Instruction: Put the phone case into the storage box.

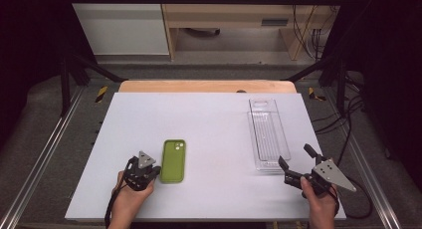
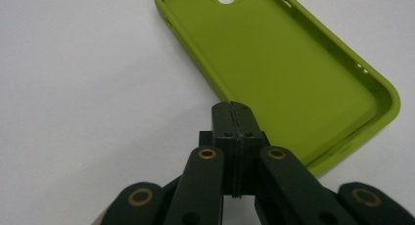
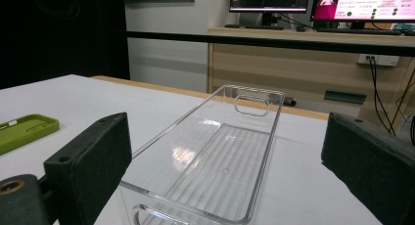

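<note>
High view showed nothing moved yet: the green phone case [image 1: 173, 161] lay flat on the bench [image 1: 209, 119], well left of the clear tray [image 1: 266, 134]. The left gripper [image 1: 152, 172], jaws closed and empty, sat just beside the case; the right gripper [image 1: 295, 161] gaped at the tray's near end, path unobstructed

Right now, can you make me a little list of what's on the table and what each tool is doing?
green phone case: lies flat on the white table, hollow side up
clear tray: empty, on the table's right side
left tool: shut, holding nothing, just beside the case's near end
right tool: open, at the tray's near end, not gripping it
hands: one on each tool
</note>
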Tool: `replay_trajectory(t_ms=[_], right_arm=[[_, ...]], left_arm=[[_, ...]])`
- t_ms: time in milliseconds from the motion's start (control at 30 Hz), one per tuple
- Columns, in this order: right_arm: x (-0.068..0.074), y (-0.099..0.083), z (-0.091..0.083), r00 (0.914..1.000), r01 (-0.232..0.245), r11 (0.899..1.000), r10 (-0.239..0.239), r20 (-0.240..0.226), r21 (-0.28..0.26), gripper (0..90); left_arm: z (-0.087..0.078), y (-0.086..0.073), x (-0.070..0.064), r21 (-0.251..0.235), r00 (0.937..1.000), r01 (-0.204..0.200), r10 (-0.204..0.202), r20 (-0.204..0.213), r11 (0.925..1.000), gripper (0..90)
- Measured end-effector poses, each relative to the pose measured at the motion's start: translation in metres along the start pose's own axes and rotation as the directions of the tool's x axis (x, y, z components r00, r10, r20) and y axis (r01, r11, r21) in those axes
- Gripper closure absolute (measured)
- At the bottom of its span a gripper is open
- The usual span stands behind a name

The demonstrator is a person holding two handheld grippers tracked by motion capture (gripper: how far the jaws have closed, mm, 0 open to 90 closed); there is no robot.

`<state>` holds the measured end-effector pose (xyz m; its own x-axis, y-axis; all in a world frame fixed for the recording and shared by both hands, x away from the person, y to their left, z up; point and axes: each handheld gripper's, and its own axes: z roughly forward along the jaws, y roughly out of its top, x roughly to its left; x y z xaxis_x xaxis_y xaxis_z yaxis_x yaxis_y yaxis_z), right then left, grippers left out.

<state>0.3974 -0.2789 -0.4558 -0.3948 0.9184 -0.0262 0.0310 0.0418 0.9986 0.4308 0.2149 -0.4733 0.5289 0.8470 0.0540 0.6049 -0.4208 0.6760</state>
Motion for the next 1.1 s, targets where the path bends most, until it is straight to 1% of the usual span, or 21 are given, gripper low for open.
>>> replay_trajectory(t_ms=[267,433,467,500,533,567,700,733,767,833,867,900,933,1100], right_arm=[[-0.001,0.000,0.000,1.0000,-0.001,1.000,0.001,0.000,0.001,4.9],[0.000,0.000,0.000,1.0000,-0.002,1.000,0.002,-0.003,0.005,4.9],[0.000,0.000,0.000,1.0000,-0.002,1.000,0.002,-0.002,0.006,4.9],[0.000,0.000,0.001,1.0000,-0.001,1.000,0.001,-0.004,0.007,4.9],[0.000,0.000,0.001,1.0000,0.000,1.000,0.000,-0.004,0.007,4.9],[0.000,0.000,0.001,1.0000,0.000,1.000,0.000,-0.004,0.007,4.9],[0.000,0.000,0.000,1.0000,0.001,1.000,-0.001,-0.004,0.007,4.7],[0.000,0.000,0.000,1.0000,0.001,1.000,-0.001,-0.003,0.007,4.6],[0.000,0.000,0.000,1.0000,0.001,1.000,-0.001,-0.003,0.007,4.6],[0.000,0.000,0.000,1.0000,0.002,1.000,-0.002,-0.002,0.007,4.6],[0.000,0.000,0.000,1.0000,0.004,1.000,-0.004,-0.003,0.008,4.6],[0.000,0.000,0.000,1.0000,0.004,1.000,-0.004,-0.003,0.008,4.6],[0.000,0.000,0.000,1.0000,0.002,1.000,-0.002,-0.004,0.008,4.6],[-0.001,-0.001,0.001,1.0000,0.006,1.000,-0.006,-0.005,0.009,4.6]], left_arm=[[0.002,0.003,-0.004,0.004,0.9999,-0.015,0.015,0.009,0.9999,90.0],[0.004,0.006,-0.012,0.004,0.9992,-0.032,0.032,0.023,0.9995,90.0],[0.004,0.008,-0.014,0.002,0.9989,-0.037,0.037,0.029,0.9993,90.0],[0.006,0.010,-0.017,-0.005,0.9981,-0.026,0.026,0.056,0.9997,90.0],[0.006,0.011,-0.019,-0.007,0.9974,-0.023,0.023,0.068,0.9997,90.0],[0.006,0.011,-0.019,-0.007,0.9974,-0.023,0.023,0.068,0.9997,90.0],[0.010,0.018,-0.028,-0.004,0.9957,-0.052,0.052,0.076,0.9987,90.0],[0.012,0.022,-0.033,-0.001,0.9947,-0.073,0.073,0.072,0.9973,90.0],[0.012,0.022,-0.033,-0.001,0.9947,-0.073,0.073,0.072,0.9973,90.0],[0.014,0.026,-0.038,-0.002,0.9935,-0.083,0.083,0.078,0.9966,90.0],[0.017,0.029,-0.041,-0.001,0.9926,-0.094,0.094,0.078,0.9956,90.0],[0.017,0.029,-0.041,-0.001,0.9926,-0.094,0.094,0.078,0.9956,90.0],[0.017,0.030,-0.043,0.000,0.9920,-0.103,0.102,0.074,0.9947,90.0],[0.022,0.036,-0.051,0.001,0.9895,-0.115,0.115,0.088,0.9934,90.0]])
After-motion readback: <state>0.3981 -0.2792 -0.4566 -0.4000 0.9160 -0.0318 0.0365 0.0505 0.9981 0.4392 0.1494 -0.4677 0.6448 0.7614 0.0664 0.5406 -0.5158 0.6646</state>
